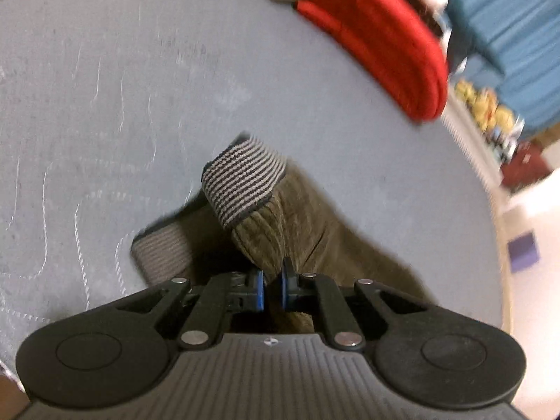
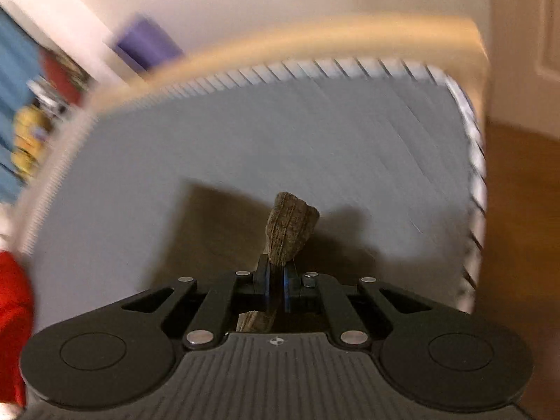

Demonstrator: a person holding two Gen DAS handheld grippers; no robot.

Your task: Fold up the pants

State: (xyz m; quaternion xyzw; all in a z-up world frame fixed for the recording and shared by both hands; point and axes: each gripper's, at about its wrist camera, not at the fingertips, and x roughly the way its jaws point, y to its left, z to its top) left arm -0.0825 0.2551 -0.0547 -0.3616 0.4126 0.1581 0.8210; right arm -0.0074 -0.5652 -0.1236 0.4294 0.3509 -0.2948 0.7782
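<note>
Olive corduroy pants pinched in both down-tilted tongs, left and right, above grey mattress.

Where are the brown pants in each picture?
Left wrist view: the brown pants are bottom middle, pinched in the left gripper, with a striped cuff sticking up.
Right wrist view: a bunched bit of the pants pokes up from the shut right gripper, bottom middle.
Shared landmark: the grey mattress; the red cloth is in both too.
</note>
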